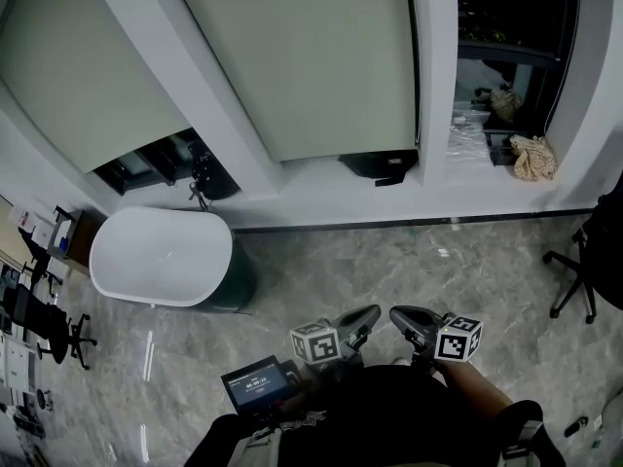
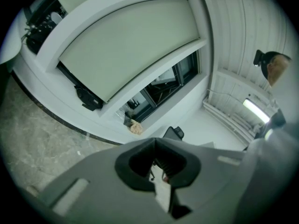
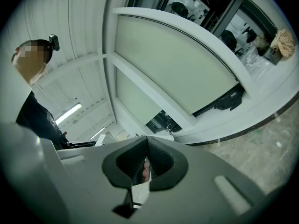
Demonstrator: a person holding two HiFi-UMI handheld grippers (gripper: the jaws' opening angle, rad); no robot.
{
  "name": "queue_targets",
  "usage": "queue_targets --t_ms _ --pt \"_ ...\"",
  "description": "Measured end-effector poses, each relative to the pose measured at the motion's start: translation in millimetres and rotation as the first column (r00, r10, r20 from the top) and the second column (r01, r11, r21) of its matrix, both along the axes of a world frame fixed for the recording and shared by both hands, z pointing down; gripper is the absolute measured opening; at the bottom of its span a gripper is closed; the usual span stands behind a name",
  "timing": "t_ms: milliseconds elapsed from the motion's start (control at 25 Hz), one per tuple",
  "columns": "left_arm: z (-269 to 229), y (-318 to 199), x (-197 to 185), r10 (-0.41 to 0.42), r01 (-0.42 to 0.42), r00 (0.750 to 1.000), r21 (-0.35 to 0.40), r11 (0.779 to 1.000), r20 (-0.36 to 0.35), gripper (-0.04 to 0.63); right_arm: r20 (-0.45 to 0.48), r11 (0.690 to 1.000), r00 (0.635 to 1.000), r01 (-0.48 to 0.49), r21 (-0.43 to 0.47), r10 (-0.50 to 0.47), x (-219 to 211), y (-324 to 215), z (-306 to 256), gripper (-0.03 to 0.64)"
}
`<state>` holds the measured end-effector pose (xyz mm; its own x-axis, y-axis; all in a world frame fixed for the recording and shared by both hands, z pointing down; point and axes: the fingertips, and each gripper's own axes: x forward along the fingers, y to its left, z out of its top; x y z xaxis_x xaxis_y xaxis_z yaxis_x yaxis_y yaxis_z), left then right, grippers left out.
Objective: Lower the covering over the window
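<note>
Head view: the left gripper (image 1: 371,315) and the right gripper (image 1: 397,316) sit close together low in the frame, near the person's body, tips almost facing each other, both clenched with nothing in them; the middle blind (image 1: 302,56) hangs nearly to the sill (image 1: 321,197), well apart from both grippers; a black object (image 1: 380,166) lies on the sill just under its lower edge; the left blind (image 1: 78,76) stops higher, leaving a dark gap; the right pane (image 1: 506,27) is uncovered, with a crumpled cloth (image 1: 533,157) on its ledge; a white oval table (image 1: 161,256) stands on the marbled floor (image 1: 389,270) by the wall; an office chair (image 1: 584,261) shows at the right edge.

Left gripper view: the jaws are pressed together, empty; beyond them the middle blind (image 2: 131,45) covers most of its window, with the cloth (image 2: 136,127) beside the bare pane (image 2: 163,85).

Right gripper view: the jaws meet tip to tip, gripping nothing; the middle blind (image 3: 177,64) fills its frame down to the black object (image 3: 230,99).
</note>
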<state>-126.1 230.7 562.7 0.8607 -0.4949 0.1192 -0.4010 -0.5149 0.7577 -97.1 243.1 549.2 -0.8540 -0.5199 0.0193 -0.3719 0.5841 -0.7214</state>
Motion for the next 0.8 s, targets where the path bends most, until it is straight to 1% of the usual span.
queue_targets --t_ms 200,400,520,600,800 --pt "-7.6 -3.0 -8.2 0.03 -0.03 1.0 0.026 0.999 0.008 0.003 0.012 0.999 0.999 -0.037 0.013 0.037 -6.0 -5.0 -6.4 0.006" --pt "-15.4 -6.1 -28.0 0.07 -0.072 0.997 0.032 0.997 0.04 0.003 0.007 0.999 0.999 -0.041 0.027 0.041 -33.6 -6.6 -14.2 0.006" --pt "-14.3 -8.1 -38.8 0.089 -0.09 0.995 0.02 0.996 0.046 0.003 0.007 0.998 0.998 -0.054 0.019 0.054 -45.2 -9.4 -16.1 0.006" --pt "-15.5 -7.2 -44.0 0.103 -0.105 0.993 0.032 0.994 0.052 0.003 0.004 0.998 0.998 -0.066 0.019 0.066 -49.8 -8.2 -16.4 0.006" --pt "-16.1 -2.2 -44.8 0.166 -0.167 0.985 0.029 0.986 0.044 0.003 -0.002 0.995 0.995 -0.097 -0.008 0.097 -59.6 -9.0 -11.8 0.006"
